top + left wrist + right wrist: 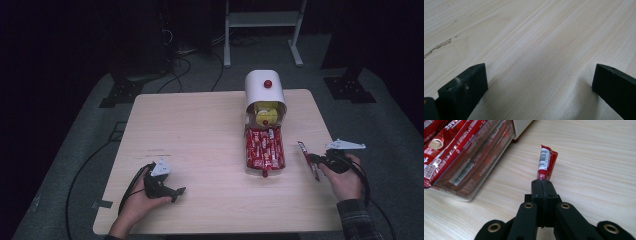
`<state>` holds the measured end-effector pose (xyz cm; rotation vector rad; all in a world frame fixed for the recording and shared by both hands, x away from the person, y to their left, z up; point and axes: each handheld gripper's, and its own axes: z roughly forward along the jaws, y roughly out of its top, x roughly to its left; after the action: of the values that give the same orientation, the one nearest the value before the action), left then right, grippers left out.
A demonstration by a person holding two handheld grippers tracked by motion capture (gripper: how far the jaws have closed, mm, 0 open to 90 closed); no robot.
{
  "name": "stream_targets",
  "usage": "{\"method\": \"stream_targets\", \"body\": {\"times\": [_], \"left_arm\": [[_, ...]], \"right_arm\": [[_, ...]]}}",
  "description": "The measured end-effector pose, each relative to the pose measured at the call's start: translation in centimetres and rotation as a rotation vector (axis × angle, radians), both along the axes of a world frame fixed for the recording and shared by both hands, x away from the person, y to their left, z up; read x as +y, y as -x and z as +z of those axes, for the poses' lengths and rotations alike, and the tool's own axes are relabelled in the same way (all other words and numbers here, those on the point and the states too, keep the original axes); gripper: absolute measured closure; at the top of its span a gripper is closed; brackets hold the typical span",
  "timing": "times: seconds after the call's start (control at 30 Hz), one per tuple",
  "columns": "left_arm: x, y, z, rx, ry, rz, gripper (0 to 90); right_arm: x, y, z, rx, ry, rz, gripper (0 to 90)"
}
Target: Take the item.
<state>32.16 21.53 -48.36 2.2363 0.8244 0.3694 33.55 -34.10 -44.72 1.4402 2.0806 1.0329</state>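
Note:
A red coffee stick packet (546,162) with a barcode strip is pinched at its near end by my right gripper (543,183), whose jaws are shut on it. From above, this packet (308,160) lies just over the table at the right, with the right gripper (316,160) beside it. A clear tray (264,149) full of red stick packets (451,147) sits mid-table, to the left of the held packet. My left gripper (539,82) rests low over bare wood at the front left (176,192), jaws wide apart with nothing between them.
A white rounded dispenser (265,92) with a red knob and a yellow item inside stands behind the tray. The light wooden table (190,130) ends close to both hands at the front. Cables and stand feet lie on the dark floor beyond.

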Motion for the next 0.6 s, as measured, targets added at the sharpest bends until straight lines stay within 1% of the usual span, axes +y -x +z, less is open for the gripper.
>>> {"method": "stream_targets", "body": {"times": [0.07,0.23,0.6], "left_arm": [[0.0,0.0,0.0,0.0,0.0,0.0,0.0],[0.0,0.0,0.0,0.0,0.004,0.002,0.0],[0.0,0.0,0.0,0.0,0.005,0.003,0.0]], "right_arm": [[0.1,0.0,-0.2,0.004,0.002,0.005,89.3],[0.4,-0.2,-1.1,0.032,0.012,0.012,89.3],[0.7,-0.4,-1.4,0.042,0.017,0.021,88.9]]}}
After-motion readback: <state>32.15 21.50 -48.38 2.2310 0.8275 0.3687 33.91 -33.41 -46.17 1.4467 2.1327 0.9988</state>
